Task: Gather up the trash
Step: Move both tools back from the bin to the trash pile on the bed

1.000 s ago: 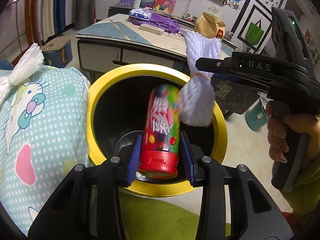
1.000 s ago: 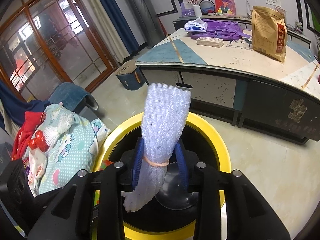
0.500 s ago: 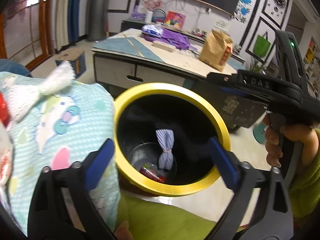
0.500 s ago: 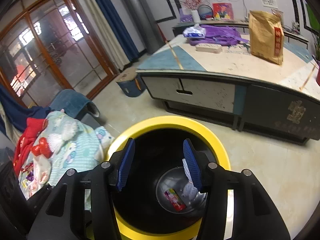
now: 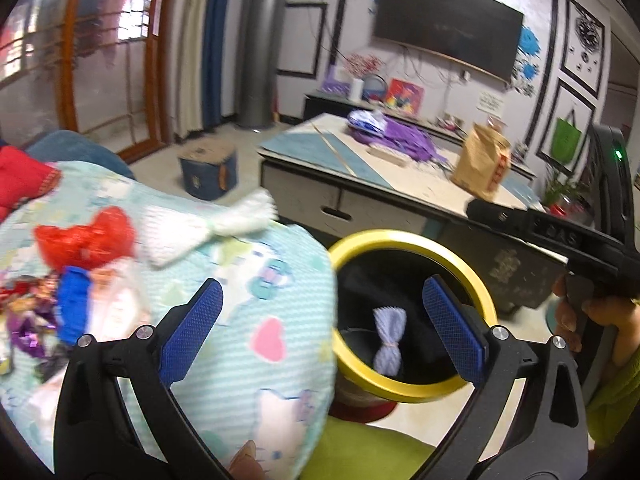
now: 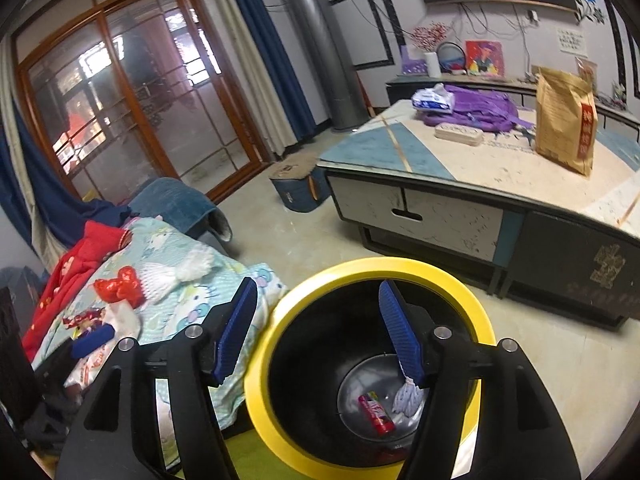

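Observation:
A black bin with a yellow rim (image 5: 412,236) (image 6: 476,304) stands on the floor. Inside lie a purple foam net (image 5: 387,338) (image 6: 408,394) and a red candy tube (image 6: 376,414). My left gripper (image 5: 320,326) is open and empty, above the bin's left edge and the patterned blanket (image 5: 248,312). My right gripper (image 6: 318,330) is open and empty above the bin; its body shows in the left wrist view (image 5: 576,240). More trash lies on the blanket: a white foam net (image 5: 208,228) (image 6: 176,272), a red wrapper (image 5: 88,236) (image 6: 120,284), and a blue item (image 5: 74,304) (image 6: 92,338).
A low table (image 6: 480,184) behind the bin carries a brown paper bag (image 6: 564,120), purple bag (image 6: 476,108) and tissue pack (image 6: 434,100). A blue stool (image 6: 296,184) stands on the floor. Red clothing (image 6: 76,256) lies left of the blanket. Green fabric (image 5: 360,452) lies below the bin.
Both grippers opened and dropped the candy tube and the purple foam net into the bin. The left gripper then lifted and swung left toward the blanket; the right gripper opened wider and rose.

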Action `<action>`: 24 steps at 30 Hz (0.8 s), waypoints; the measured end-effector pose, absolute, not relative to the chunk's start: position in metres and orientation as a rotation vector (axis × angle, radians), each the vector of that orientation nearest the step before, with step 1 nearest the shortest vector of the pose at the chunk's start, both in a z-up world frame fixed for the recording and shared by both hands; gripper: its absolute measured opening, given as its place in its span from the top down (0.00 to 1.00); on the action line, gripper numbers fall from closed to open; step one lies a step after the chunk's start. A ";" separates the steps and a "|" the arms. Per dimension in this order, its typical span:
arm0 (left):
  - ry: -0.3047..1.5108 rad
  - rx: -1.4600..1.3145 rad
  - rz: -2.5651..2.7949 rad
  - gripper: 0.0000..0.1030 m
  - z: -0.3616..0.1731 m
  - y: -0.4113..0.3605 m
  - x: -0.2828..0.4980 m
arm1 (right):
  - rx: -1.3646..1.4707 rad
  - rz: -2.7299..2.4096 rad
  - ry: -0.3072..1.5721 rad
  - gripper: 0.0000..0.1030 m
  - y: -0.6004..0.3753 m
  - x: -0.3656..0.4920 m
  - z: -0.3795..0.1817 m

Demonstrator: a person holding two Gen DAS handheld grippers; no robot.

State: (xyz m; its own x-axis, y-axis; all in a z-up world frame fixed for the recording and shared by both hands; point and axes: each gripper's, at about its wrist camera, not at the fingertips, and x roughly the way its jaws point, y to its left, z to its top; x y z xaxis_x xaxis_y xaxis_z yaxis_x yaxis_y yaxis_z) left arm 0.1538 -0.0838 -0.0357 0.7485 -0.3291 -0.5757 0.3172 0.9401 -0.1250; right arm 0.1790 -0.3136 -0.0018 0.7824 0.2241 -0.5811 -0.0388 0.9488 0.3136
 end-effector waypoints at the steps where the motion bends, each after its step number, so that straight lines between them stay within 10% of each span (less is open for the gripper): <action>1: 0.625 -0.024 -0.337 0.11 -0.034 -0.077 0.152 | 0.292 0.153 0.656 0.40 -0.311 0.178 0.000; 24: 0.468 -0.058 -0.035 0.11 0.003 0.034 0.119 | 0.157 0.365 0.629 0.40 -0.198 0.155 0.024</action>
